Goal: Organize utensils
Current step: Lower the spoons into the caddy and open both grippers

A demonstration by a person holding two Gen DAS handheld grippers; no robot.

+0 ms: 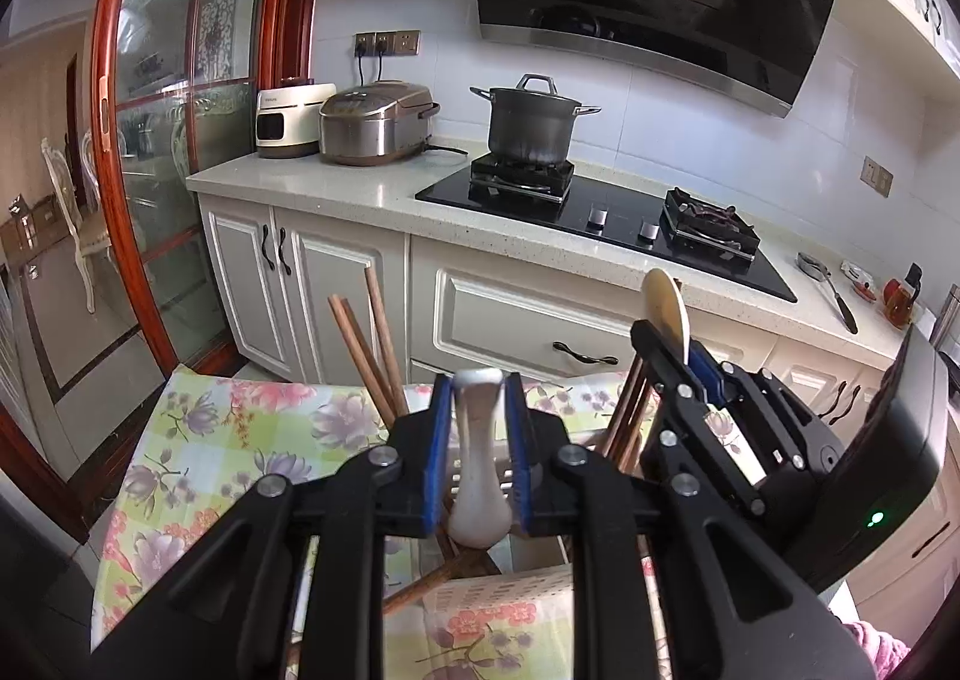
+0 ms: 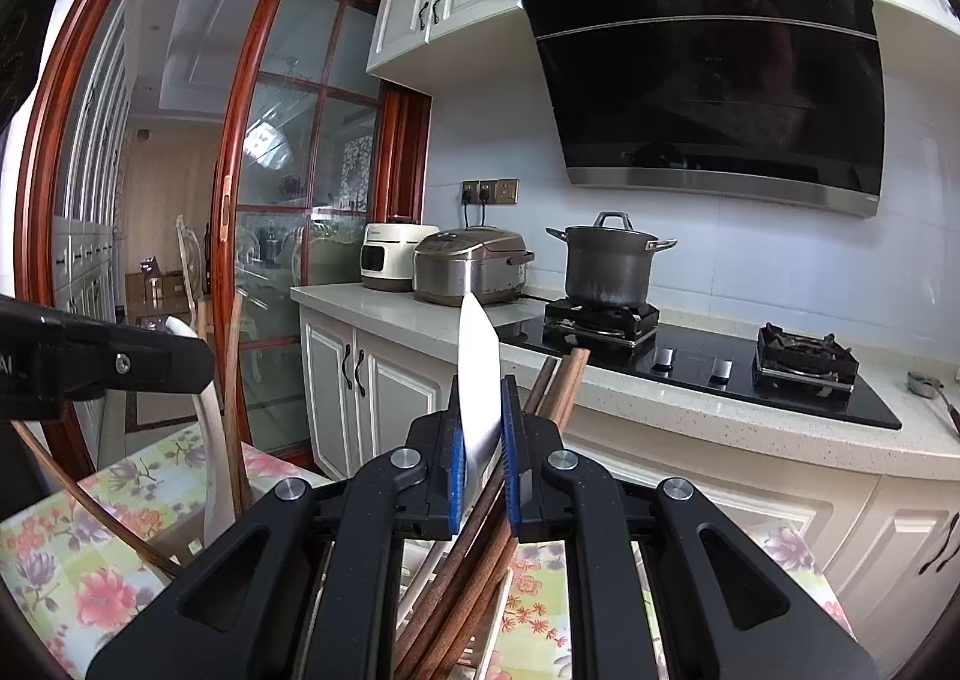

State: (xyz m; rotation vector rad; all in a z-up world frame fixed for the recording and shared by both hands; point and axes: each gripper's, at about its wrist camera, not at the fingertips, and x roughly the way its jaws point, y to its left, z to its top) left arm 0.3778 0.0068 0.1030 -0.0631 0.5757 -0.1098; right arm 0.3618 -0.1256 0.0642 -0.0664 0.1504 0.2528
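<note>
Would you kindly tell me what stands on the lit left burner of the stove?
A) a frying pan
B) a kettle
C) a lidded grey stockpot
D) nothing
C: a grey stockpot with its lid on and two side handles sits on the left burner, beside the rice cooker.

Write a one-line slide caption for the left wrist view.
Left gripper around a white ceramic spoon above the utensil basket, wooden chopsticks alongside.
</note>
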